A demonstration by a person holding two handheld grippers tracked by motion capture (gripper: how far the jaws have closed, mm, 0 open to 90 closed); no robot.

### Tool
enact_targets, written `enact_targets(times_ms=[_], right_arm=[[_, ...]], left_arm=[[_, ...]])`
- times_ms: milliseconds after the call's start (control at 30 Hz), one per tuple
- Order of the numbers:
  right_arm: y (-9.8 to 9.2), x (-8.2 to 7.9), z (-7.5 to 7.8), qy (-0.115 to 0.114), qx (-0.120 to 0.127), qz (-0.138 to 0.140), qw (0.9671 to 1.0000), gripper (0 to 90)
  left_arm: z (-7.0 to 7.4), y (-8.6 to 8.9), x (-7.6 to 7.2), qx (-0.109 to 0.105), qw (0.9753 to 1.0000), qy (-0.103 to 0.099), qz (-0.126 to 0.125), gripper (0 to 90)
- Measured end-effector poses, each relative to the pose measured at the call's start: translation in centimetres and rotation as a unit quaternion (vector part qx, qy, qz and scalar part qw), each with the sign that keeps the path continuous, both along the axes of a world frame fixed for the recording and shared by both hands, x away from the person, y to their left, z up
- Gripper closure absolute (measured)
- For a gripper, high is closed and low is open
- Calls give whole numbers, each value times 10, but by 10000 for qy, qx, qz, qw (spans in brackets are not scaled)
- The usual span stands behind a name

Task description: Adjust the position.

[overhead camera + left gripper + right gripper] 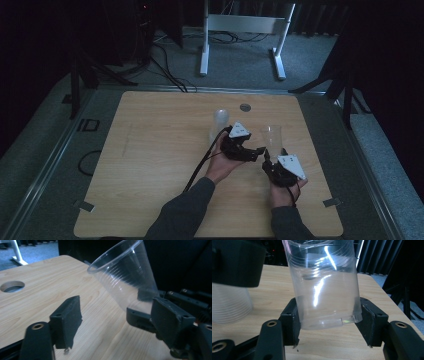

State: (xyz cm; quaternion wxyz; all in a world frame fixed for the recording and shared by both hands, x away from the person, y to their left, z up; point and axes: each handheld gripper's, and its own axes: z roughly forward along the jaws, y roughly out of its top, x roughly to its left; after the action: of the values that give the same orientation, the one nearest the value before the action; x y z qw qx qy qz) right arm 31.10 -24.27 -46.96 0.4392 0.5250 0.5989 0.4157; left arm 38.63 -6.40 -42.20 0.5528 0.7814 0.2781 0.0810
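Grippers meet near the table's (pixel 150 150) right half in the high view. We hold the right gripper (pixel 272 156) low and close to us, and a clear cup (pixel 273 137) stands upright at its tips. Our left gripper (pixel 254 152) lies just to the left of it, its tips pointing right toward the cup's base. A second cup (pixel 219 122) stands upside down on the wood just behind the left gripper. A round hole (pixel 245 107) sits farther back in the tabletop, and white desk legs (pixel 241 40) stand on the floor beyond.

Left gripper view: our left gripper (pixel 117 315) has its jaws wide apart with nothing between them, only bare table (pixel 37 302) below. Past them the cup (pixel 125 275) appears tilted in this frame, its base gripped by the right gripper (pixel 145 305). The hole (pixel 12 286) shows at the far left.

Right gripper view: our right gripper (pixel 328 320) is clamped on the cup (pixel 324 282), one pad pressed to each side of its base, which sits just above the wood. The second cup (pixel 229 306) rests on the table (pixel 372 287) at the left, with part of the left gripper (pixel 237 262) dark above it.
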Motion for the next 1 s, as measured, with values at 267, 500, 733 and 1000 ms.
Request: enact_targets(times_ms=[267,500,733,1000], right_arm=[[2,-2,0,-97,6,21,10000,419],[4,-5,2,-210,4,64,9998,419],[7,-7,3,-277,-13,91,9996,419],[7,-9,4,-322,26,74,9994,419]], left_arm=[[0,0,5,-261,9994,233,-8,237],[0,-2,7,-385,9987,317,-45,237],[2,-7,8,-514,9977,419,-104,237],[4,-15,9,-596,9971,446,-157,229]])
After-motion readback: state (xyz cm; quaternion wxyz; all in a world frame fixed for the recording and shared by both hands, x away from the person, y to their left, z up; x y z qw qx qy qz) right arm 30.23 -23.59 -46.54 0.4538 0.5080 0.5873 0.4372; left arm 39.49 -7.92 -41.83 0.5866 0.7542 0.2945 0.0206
